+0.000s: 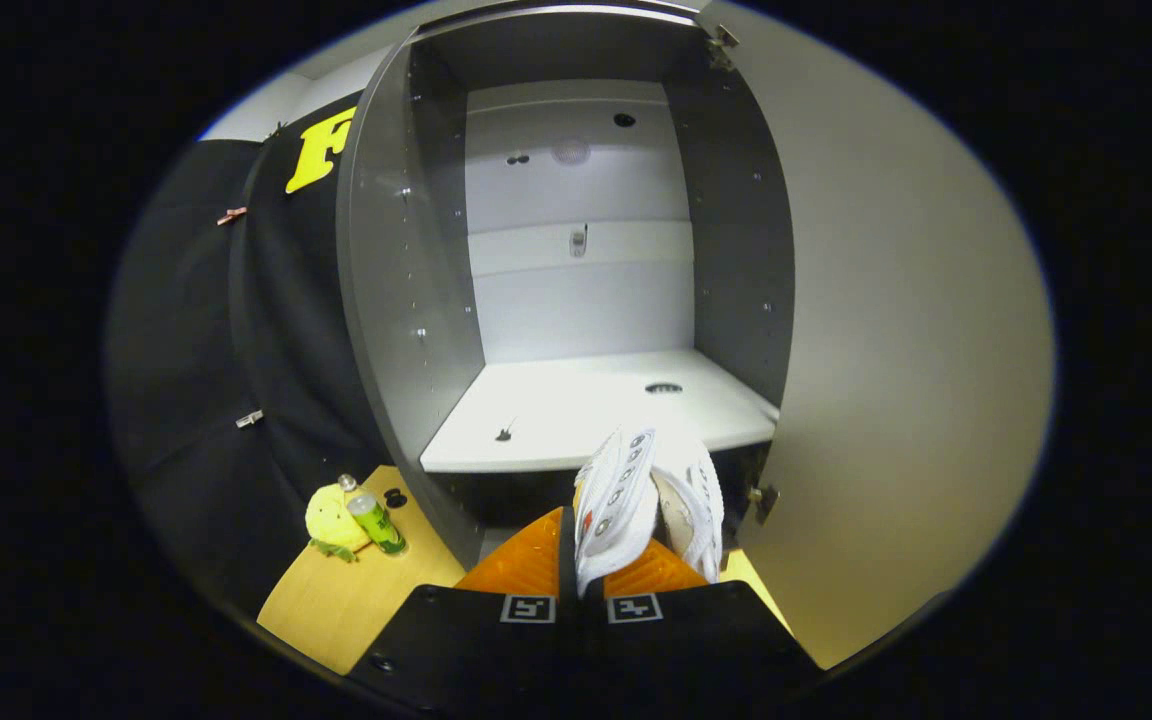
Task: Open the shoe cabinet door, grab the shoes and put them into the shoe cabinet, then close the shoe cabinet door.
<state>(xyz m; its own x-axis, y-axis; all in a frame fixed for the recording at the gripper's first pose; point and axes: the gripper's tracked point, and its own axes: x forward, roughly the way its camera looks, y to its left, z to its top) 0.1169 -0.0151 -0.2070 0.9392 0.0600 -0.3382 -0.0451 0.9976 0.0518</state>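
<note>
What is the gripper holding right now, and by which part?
The gripper is shut on the white shoes, pinching them together by the upper edge, just ahead of the open shoe cabinet.

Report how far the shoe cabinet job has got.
Done: the cabinet door stands wide open. In hand: the tool is shut on the white shoes, held just short of the bare shelf. Left: set the shoes on that shelf, release them, then close the door.
</note>
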